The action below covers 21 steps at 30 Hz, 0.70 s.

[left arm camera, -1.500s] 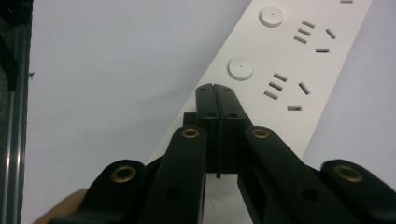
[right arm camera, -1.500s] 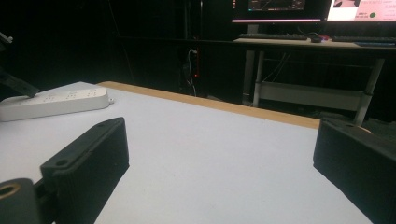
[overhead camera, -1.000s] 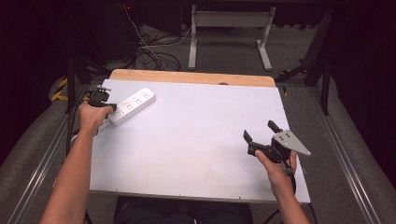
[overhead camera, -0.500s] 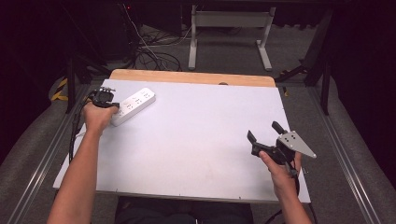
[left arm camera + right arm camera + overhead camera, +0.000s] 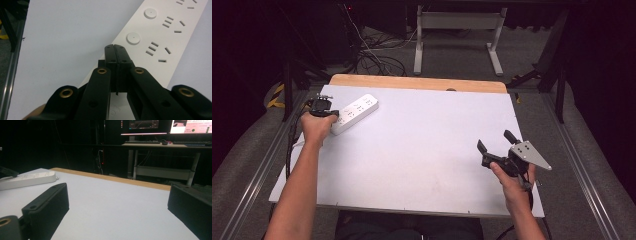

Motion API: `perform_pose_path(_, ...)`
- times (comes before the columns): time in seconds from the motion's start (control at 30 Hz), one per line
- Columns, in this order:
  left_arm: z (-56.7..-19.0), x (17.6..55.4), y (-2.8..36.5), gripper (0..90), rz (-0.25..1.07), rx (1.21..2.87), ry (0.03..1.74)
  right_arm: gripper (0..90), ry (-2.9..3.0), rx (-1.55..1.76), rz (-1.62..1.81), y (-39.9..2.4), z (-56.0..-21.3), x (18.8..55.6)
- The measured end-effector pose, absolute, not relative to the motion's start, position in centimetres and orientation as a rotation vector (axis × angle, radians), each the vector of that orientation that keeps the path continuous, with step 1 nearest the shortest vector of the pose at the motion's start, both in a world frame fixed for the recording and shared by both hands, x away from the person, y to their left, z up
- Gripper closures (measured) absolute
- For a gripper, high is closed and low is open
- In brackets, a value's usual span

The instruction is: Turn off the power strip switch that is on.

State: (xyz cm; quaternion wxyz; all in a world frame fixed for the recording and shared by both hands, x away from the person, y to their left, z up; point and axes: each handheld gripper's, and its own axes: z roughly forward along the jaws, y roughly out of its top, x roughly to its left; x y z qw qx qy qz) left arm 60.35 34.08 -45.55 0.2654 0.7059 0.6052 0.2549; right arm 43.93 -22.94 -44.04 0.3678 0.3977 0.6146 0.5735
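A: Entry, table (image 5: 422, 150) state. White top, wooden strip along the far edge. One white power strip (image 5: 354, 113) lies flat at the far left part, set at a slant.

B: Confirmed. In the left gripper view the power strip (image 5: 160, 37) runs diagonally from the lower middle to the upper right, with two round buttons and groups of socket slots on its face.

A: Left hand-held gripper (image 5: 323, 106)?

B: Held in the left hand (image 5: 317, 127) at the near end of the power strip. In its own view the left hand-held gripper (image 5: 115, 47) has both jaws pressed together, no gap between the tips, nothing between them. The tips sit over the near end of the strip; contact with it cannot be determined.

A: Right hand-held gripper (image 5: 495, 141)?

B: Near the table's near right corner, held in the right hand (image 5: 511, 180), grey three-cornered plate on top. Jaws spread wide. In the right gripper view the right hand-held gripper (image 5: 117, 197) shows one jaw at each lower corner with bare table (image 5: 112, 202) between them.

A: Separation from the power strip?

B: Well apart. From the right gripper view the power strip (image 5: 27, 180) lies at the far left. Behind the table, a dark room with lit monitors (image 5: 160, 125) on a desk.
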Motion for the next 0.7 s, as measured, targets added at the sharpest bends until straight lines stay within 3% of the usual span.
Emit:
perform_pose_path(0.53,-45.1,60.5,34.8,90.0,0.636,1.903,1.589,4.0,1.561,1.049,1.481,-23.3,-44.1,43.9)
perform_pose_path(0.7,-44.7,58.3,35.5,90.0,0.706,1.764,1.486,4.1,1.553,1.051,1.474,-23.5,-44.1,43.9)
